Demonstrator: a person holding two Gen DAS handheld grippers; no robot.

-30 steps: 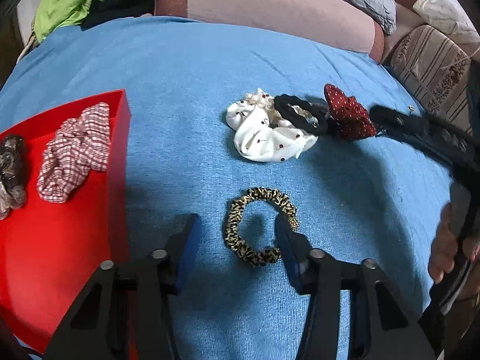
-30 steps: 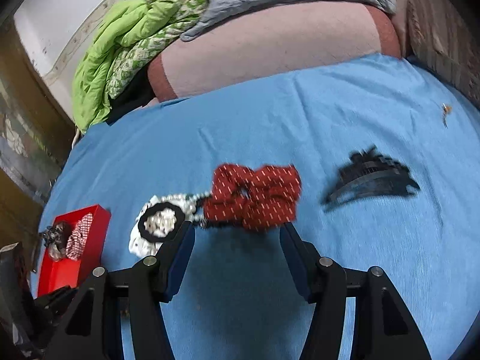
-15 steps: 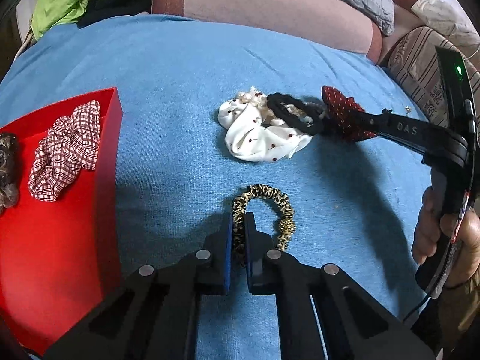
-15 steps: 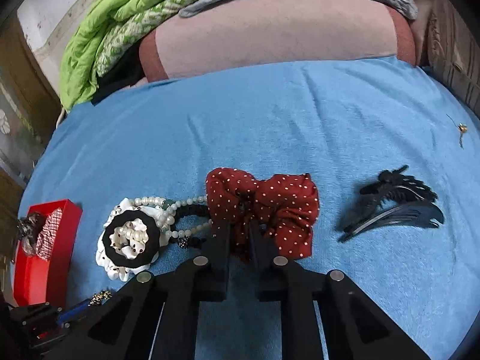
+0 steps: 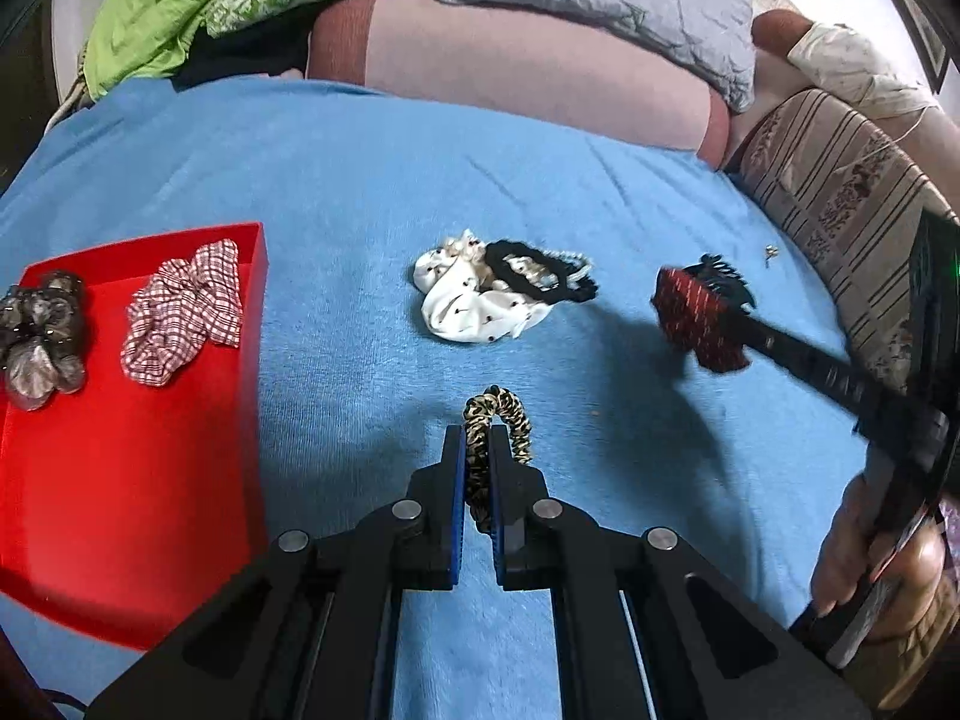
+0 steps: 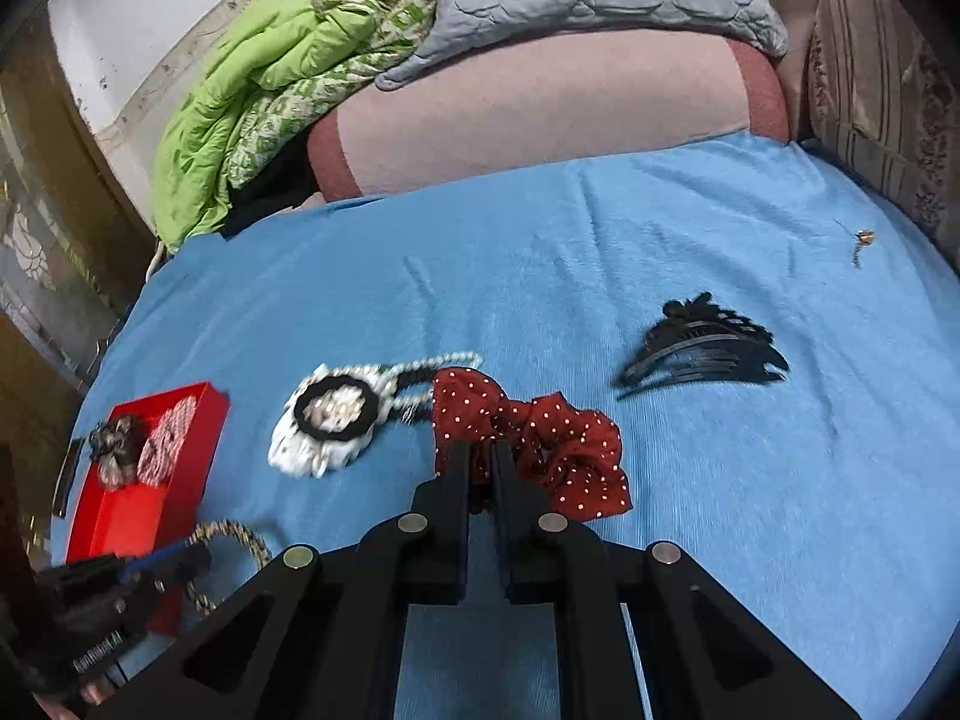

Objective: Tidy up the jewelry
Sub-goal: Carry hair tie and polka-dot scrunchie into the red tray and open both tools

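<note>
My left gripper (image 5: 477, 444) is shut on a leopard-print scrunchie (image 5: 507, 414) and holds it above the blue cloth. My right gripper (image 6: 480, 456) is shut on a red polka-dot scrunchie (image 6: 558, 444), lifted off the cloth; it also shows in the left wrist view (image 5: 699, 324). A red tray (image 5: 120, 480) on the left holds a plaid scrunchie (image 5: 186, 312) and a grey scrunchie (image 5: 39, 336). A white scrunchie (image 5: 474, 306) with a black hair tie (image 5: 528, 276) and a pearl string (image 6: 432, 366) lies mid-cloth.
A black claw hair clip (image 6: 702, 348) lies on the cloth to the right. A small earring (image 6: 861, 243) lies far right. Pillows (image 6: 540, 96) and a green blanket (image 6: 252, 108) line the far edge. A striped cushion (image 5: 840, 192) is at right.
Both grippers closed on their scrunchies and lifted them. The red scrunchie has come away from the white pile, rising to the right. The leopard scrunchie has left the cloth.
</note>
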